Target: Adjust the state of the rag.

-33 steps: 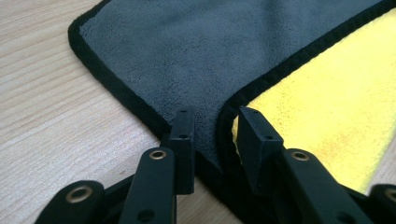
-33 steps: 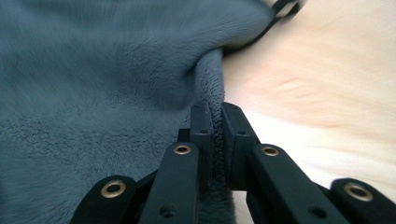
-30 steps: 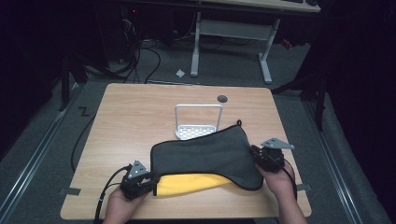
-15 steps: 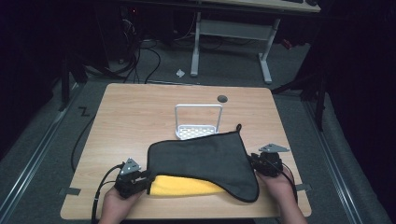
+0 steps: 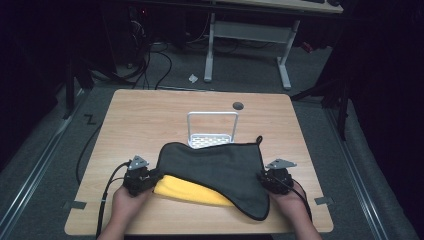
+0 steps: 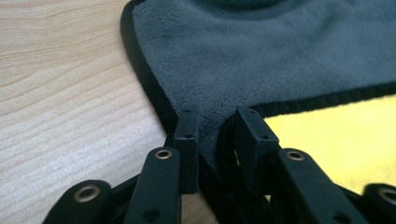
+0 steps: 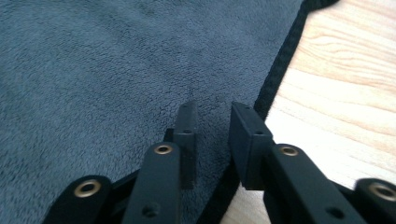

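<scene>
A dark grey cloth (image 5: 215, 167) with black edging lies spread over a yellow cloth (image 5: 187, 192) at the near side of the wooden table (image 5: 140, 120). My left gripper (image 5: 154, 176) is at the grey cloth's left corner. In the left gripper view that corner (image 6: 215, 100) is bunched between the jaws of my left gripper (image 6: 215, 123), which have just closed a little further on it. My right gripper (image 5: 261, 176) is at the cloth's right edge. Its jaws have just been opening, and my right gripper (image 7: 217, 116) stands apart over the flat cloth (image 7: 107, 70), the edging running beneath.
A small metal wire rack (image 5: 212, 131) stands just behind the cloths at mid-table. A round dark hole (image 5: 238, 105) sits near the far edge. Bare wood lies to the left, right and far side. A desk frame and cables are on the floor beyond.
The grey cloth has come down and toward the near edge, lying flatter over the yellow one. Both hands drew nearer, and the right one sank to the table.
</scene>
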`<state>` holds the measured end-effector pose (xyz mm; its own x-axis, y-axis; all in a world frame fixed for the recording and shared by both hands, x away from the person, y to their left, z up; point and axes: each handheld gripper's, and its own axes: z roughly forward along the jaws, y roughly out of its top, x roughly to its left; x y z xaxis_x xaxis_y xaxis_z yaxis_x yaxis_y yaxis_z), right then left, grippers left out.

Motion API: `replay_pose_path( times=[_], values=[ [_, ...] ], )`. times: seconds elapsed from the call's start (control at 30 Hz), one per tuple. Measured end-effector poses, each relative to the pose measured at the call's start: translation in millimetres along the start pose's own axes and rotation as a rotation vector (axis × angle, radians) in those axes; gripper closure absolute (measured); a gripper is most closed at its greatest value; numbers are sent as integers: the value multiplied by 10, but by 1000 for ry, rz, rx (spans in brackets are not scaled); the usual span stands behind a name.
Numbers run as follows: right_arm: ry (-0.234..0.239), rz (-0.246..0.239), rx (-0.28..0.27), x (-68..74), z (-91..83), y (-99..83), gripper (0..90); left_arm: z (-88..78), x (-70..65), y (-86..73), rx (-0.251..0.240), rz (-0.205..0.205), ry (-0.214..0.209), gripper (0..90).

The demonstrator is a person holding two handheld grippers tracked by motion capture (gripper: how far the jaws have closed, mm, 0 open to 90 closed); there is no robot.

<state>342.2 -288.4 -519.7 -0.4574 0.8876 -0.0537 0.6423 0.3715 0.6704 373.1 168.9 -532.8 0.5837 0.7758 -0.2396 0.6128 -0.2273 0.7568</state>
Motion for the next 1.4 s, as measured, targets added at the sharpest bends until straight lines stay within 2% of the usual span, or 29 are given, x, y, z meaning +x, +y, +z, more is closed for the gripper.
replay_pose_path(
  times=[0.1,0.17,0.23,0.33,0.4,0.47,0.53,0.67,0.73,0.83,0.87,0.9,0.97,1.07,1.23,1.4],
  values=[
    [1,19,-16,-30,-31,-6,722,-102,-31,36,-49,-34,-37,703],
    [3,25,-13,-42,-21,-13,721,-127,-92,66,-52,-33,-60,698],
    [3,18,-7,-39,0,-19,720,-83,-151,75,-30,-21,-48,676],
    [5,6,-7,-22,14,-14,718,61,-167,43,48,-26,-14,676],
    [3,-3,-6,-18,19,-14,718,50,-162,27,35,-50,4,775],
    [6,-6,-9,-28,22,-17,718,16,-182,15,36,-32,4,854],
    [8,5,-9,-28,24,-20,719,-36,-226,-13,36,-9,9,895],
    [9,2,-9,-30,32,-14,720,-141,-259,-73,13,-8,22,900],
    [7,2,-9,-29,34,-14,720,-140,-242,-85,7,-13,41,894],
    [11,7,-8,-30,35,-11,720,-80,-199,-88,6,-52,44,688],
    [11,8,-8,-30,35,-11,720,-53,-205,-97,15,-45,44,677],
    [11,10,-8,-31,35,-11,720,-43,-222,-107,9,-24,56,686],
    [13,14,-8,-36,36,-13,720,-46,-258,-112,16,10,80,794],
    [19,15,-11,-45,39,-14,720,-78,-280,-114,4,14,81,891],
    [19,15,-11,-46,40,-13,721,-154,-330,-101,-11,34,83,900],
    [19,15,-11,-46,41,-12,720,-330,-360,-115,-42,16,52,900]
  ],
)
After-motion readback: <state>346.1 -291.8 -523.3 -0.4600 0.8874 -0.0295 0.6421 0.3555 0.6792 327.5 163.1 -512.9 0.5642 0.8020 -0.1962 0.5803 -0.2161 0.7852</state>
